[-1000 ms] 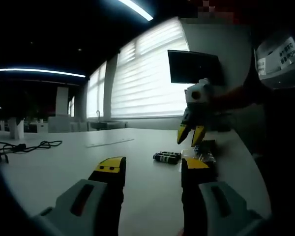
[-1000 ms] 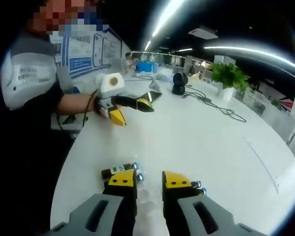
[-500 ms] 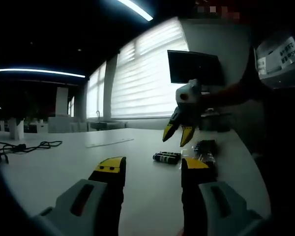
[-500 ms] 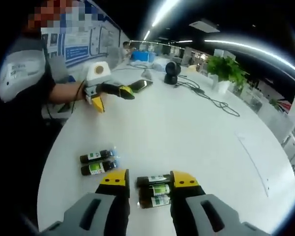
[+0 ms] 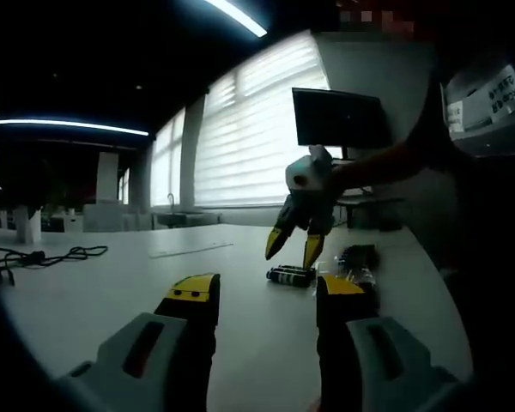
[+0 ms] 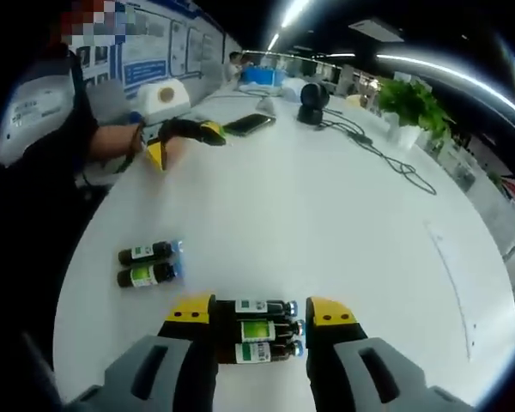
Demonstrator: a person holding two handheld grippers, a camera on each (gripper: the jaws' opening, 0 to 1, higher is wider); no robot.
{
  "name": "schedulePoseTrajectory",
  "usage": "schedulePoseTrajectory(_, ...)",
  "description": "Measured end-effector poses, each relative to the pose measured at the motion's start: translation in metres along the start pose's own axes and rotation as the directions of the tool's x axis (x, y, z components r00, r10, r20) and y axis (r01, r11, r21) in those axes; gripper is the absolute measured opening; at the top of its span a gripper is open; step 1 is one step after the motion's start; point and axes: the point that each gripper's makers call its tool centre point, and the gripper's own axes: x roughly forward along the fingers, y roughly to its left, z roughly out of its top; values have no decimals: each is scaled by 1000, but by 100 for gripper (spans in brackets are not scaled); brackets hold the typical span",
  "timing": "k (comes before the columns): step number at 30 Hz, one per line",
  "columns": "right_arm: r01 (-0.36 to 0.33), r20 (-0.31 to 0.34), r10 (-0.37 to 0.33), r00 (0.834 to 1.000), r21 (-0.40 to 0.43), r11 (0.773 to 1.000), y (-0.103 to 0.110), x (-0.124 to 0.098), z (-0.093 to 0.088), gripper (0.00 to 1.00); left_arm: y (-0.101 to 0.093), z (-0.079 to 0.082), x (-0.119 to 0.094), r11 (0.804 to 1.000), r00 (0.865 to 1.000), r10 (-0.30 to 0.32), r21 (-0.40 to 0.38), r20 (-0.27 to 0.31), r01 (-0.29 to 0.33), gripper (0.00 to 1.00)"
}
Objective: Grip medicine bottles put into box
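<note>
- Your right gripper (image 6: 259, 314) straddles three small bottles (image 6: 259, 329), jaws spread, not yet clamped.
- Likely light, slick glass: squeeze mid-body, gently.
- Beyond these bottles, your left gripper (image 6: 178, 140) hangs unclenched, empty.

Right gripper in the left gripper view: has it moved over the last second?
Yes. Against the dark monitor on the wall, the right gripper has shifted leftward and lower, now hanging open above the lying medicine bottles.

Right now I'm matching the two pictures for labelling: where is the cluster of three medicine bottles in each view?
Left gripper view: the three bottles lie right of centre on the white table, just under the right gripper.
Right gripper view: the three bottles lie at bottom centre, between that gripper's open jaws.
Shared landmark: the pair of bottles beside them, nearer the person.
</note>
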Motion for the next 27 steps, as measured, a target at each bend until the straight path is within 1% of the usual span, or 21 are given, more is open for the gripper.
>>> schedulePoseTrajectory(4,-48,-6,48,999,15,999,5,5,1,37,0,0,0,1000,1000,-1,0,1,1,38)
schedulePoseTrajectory(6,-55,-3,55,998,17,998,6,7,1,38,0,0,0,1000,1000,-2,-2,2,2,38)
schedulePoseTrajectory(9,-52,-18,52,998,6,999,4,9,-3,38,0,1,0,1000,1000,-4,-2,3,4,38)
schedulePoseTrajectory(13,-69,-39,69,997,-1,998,9,10,-8,38,0,1,0,1000,1000,-4,-3,4,4,38)
schedulePoseTrajectory(22,-73,-55,72,996,-18,997,10,13,-10,40,-1,1,0,1000,1000,-6,-3,4,6,38)
schedulePoseTrajectory(27,-73,-76,69,995,-49,996,12,16,-15,40,0,1,0,1000,1000,-5,-4,4,5,38)
